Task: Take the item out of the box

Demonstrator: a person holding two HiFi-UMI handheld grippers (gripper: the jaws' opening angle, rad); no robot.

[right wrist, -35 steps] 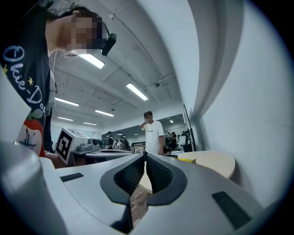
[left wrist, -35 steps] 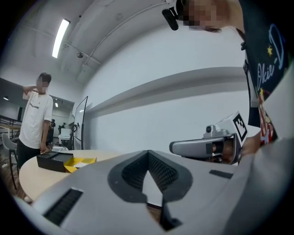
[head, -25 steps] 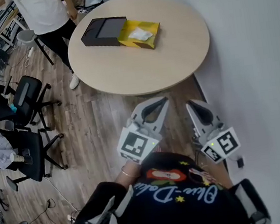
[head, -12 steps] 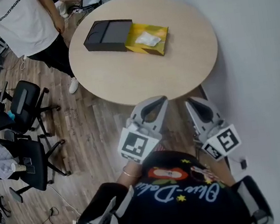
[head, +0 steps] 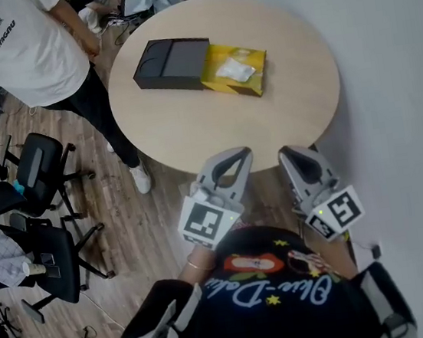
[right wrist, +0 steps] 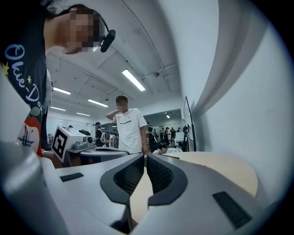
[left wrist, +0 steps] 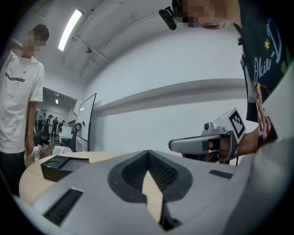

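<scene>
A black box lies on the far side of the round table, and a yellow tray sticks out of its right end. A white packet rests in the tray. My left gripper and right gripper hover side by side at the table's near edge, both shut and empty, well short of the box. In the left gripper view the black box sits at the far left beyond the shut left gripper. The right gripper points along the table.
A person in a white T-shirt stands at the table's left side. Two black office chairs stand on the wooden floor to the left. A white wall runs close along the right.
The table and box have shifted slightly right and nearer in the head view. The person in white has come closer to the table's left edge. Both grippers stay shut.
</scene>
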